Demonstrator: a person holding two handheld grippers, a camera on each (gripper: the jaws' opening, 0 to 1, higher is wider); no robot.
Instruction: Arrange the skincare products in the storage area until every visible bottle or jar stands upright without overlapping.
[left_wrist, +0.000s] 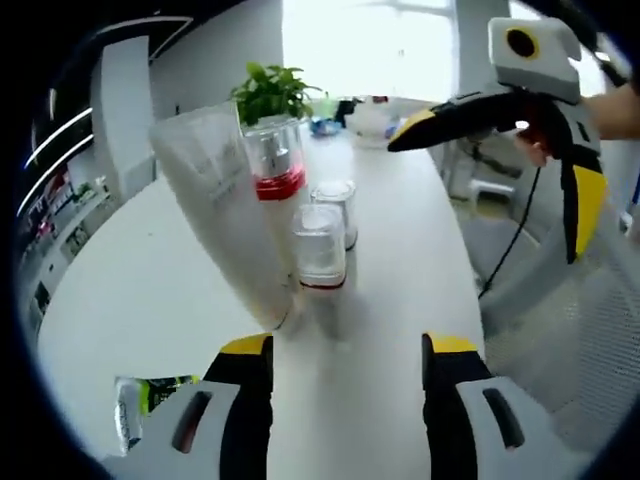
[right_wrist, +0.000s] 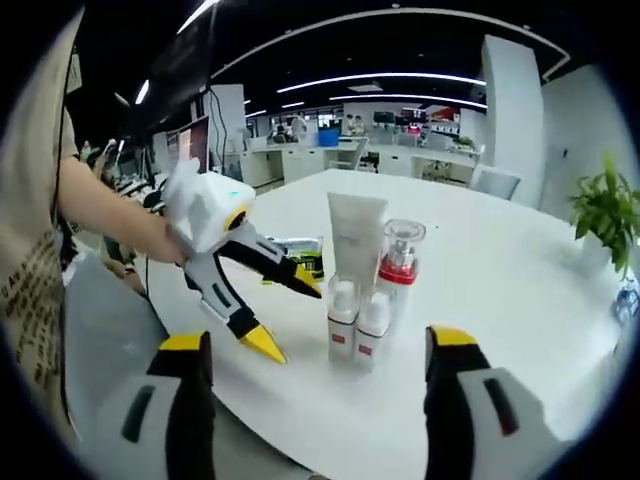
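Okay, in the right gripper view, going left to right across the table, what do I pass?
The left gripper → green packet → white tube → red-banded pump bottle → potted plant.

Two cameras face each other across one cluster of bottles on a white table.

The left gripper view sits low and near, just above the table (left_wrist: 120, 300), looking along it toward a bright window; the tube (left_wrist: 225, 215) and bottles (left_wrist: 318, 245) loom close, and the right gripper (left_wrist: 480, 130) hangs at far right. The right gripper view looks from the table's near edge, higher and farther back, toward the office, the left gripper (right_wrist: 285, 315) entering from the left. Both share the tube (right_wrist: 355, 235), bottles (right_wrist: 358, 320) and table (right_wrist: 500, 290).
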